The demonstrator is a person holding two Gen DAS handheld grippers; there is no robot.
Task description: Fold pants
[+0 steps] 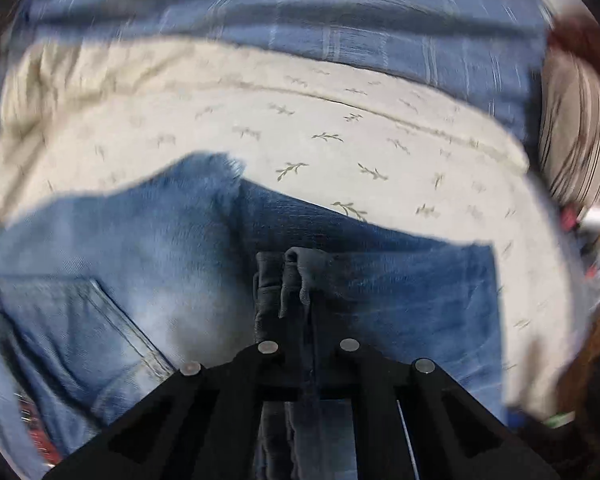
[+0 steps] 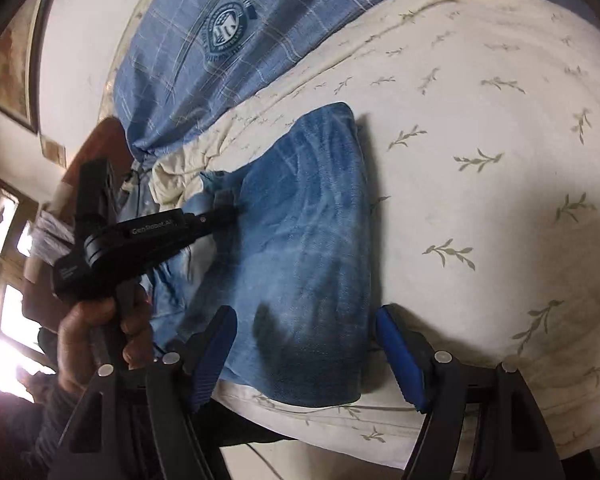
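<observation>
while i worked both hands over the bed [image 2: 480, 208], the stock stood thus. item one: blue jeans [image 2: 308, 240], folded into a thick pad and lying flat on the bed's cream sheet [image 1: 340, 140] printed with small green sprigs; a back pocket [image 1: 80, 320] showed at the lower left of the left wrist view. item two: my left tongs [image 1: 296, 280], pressed together and pinching a bunched ridge of denim that stood up between them; in the right wrist view the same tongs [image 2: 230, 212] met the left edge of the jeans, with my hand [image 2: 96, 336] wrapped around the black handle. item three: my right tongs [image 2: 306, 344], spread wide with blue pads [image 2: 400, 356], one on each side of the near end of the jeans, pinching nothing; i could not tell whether the pads touched the cloth. item four: a blue plaid blanket [image 2: 228, 40] bearing a crest, lying across the far part of the bed behind the jeans. item five: framed pictures [image 2: 12, 64] on the pale wall at the left. the left wrist view was blurred toward its edges.
</observation>
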